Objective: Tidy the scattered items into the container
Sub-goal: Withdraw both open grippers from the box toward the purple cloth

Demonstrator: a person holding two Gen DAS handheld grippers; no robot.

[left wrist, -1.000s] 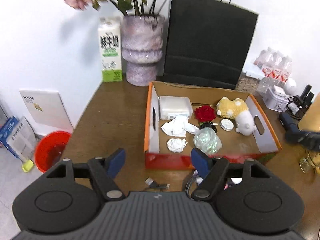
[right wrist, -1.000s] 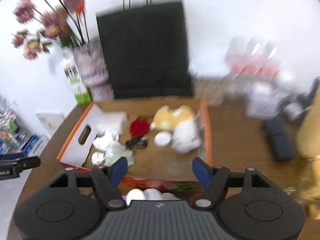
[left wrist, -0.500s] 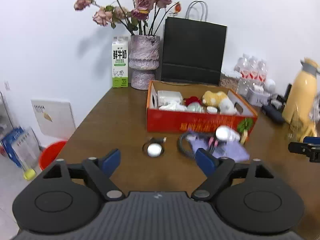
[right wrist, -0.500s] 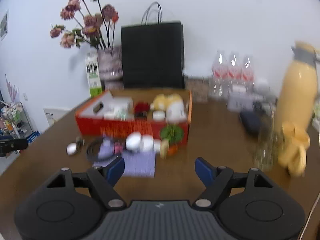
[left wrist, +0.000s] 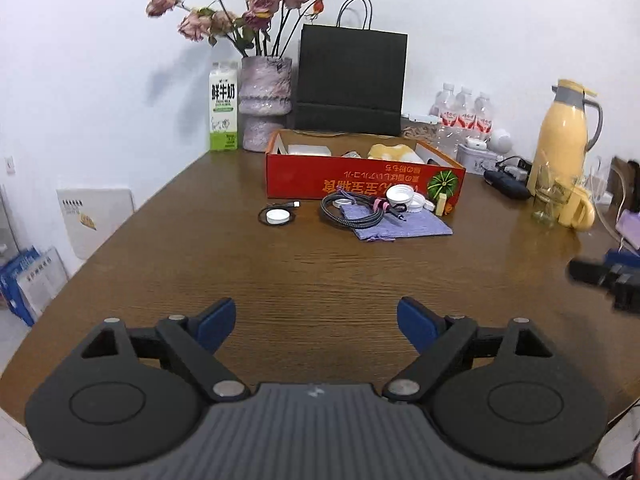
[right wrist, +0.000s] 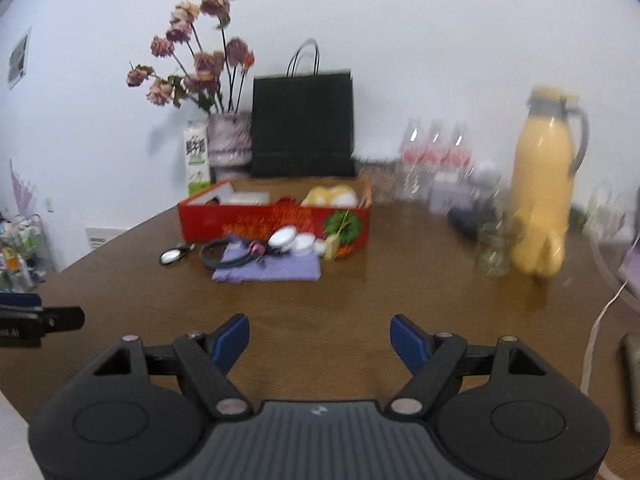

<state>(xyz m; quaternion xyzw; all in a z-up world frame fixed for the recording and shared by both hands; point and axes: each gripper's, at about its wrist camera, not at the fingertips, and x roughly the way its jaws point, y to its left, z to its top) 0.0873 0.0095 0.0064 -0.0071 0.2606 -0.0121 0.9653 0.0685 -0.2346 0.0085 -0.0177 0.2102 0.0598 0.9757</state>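
Entry, my two grippers: a second ago both hung above the red cardboard box [left wrist: 362, 184]; now it sits well ahead of the jaws across bare bench [left wrist: 320, 280].

Left gripper [left wrist: 316, 320]: jaws spread, just widened, nothing between.

Right gripper [right wrist: 319, 338]: likewise.

Scattered, touching or just before the box front: coiled cable [left wrist: 350, 210], purple cloth [left wrist: 404, 226], white lids [left wrist: 400, 196], round white charger [left wrist: 277, 216].

Left view alone is sharp; right view blurs these and shows a white cord [right wrist: 600, 332] right of its jaws.

I am facing a plain white wall [left wrist: 100, 40] rising behind the far edge of my brown wooden desk [left wrist: 320, 272]; pale floor [left wrist: 8, 332] is showing left.
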